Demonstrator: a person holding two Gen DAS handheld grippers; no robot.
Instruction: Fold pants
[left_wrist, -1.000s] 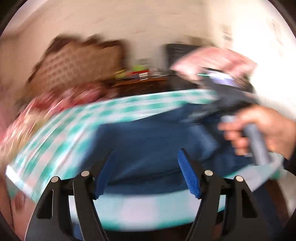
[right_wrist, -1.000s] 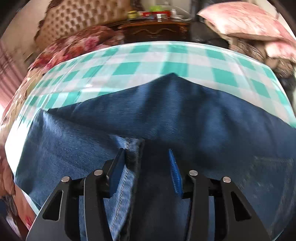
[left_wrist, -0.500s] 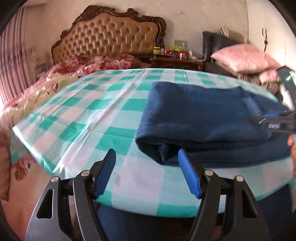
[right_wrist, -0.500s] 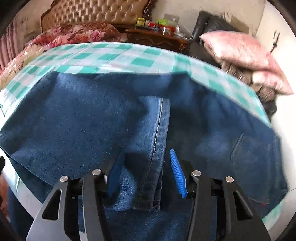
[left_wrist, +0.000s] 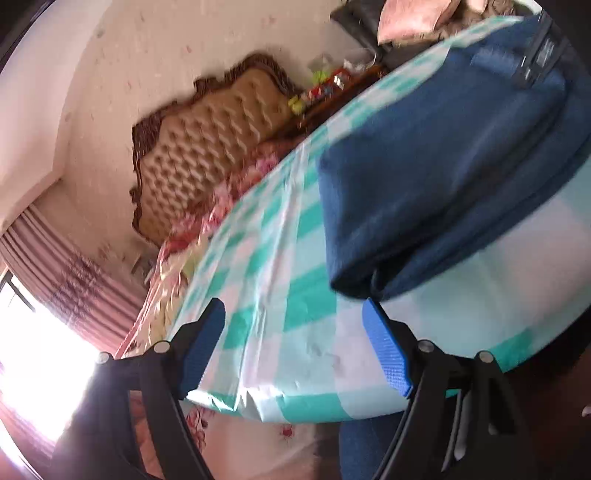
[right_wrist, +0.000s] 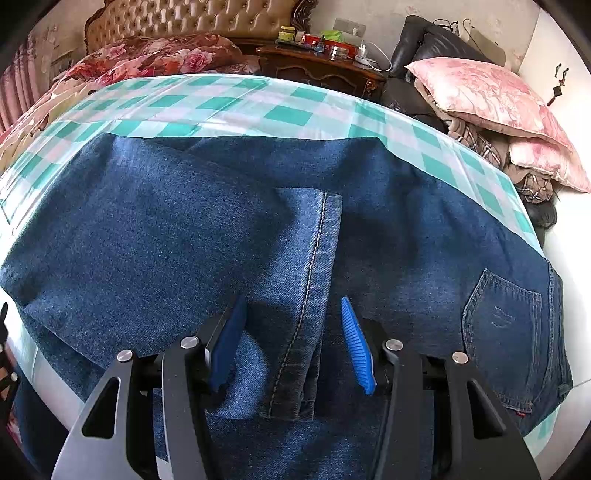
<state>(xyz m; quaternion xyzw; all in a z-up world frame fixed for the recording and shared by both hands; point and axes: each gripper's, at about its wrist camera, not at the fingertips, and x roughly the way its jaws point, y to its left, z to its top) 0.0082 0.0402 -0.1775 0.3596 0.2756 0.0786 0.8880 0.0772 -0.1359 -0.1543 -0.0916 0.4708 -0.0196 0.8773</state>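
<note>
while left gripper (left_wrist: 295, 347) opens empty, pants (left_wrist: 443, 177) blurred, far end cut off

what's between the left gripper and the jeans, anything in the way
Nothing visible. Only bare checked tablecloth lies between the left gripper and the near folded corner of the jeans. Its jaws are opening, nothing between them, and one fingertip is already beside that corner.
</note>
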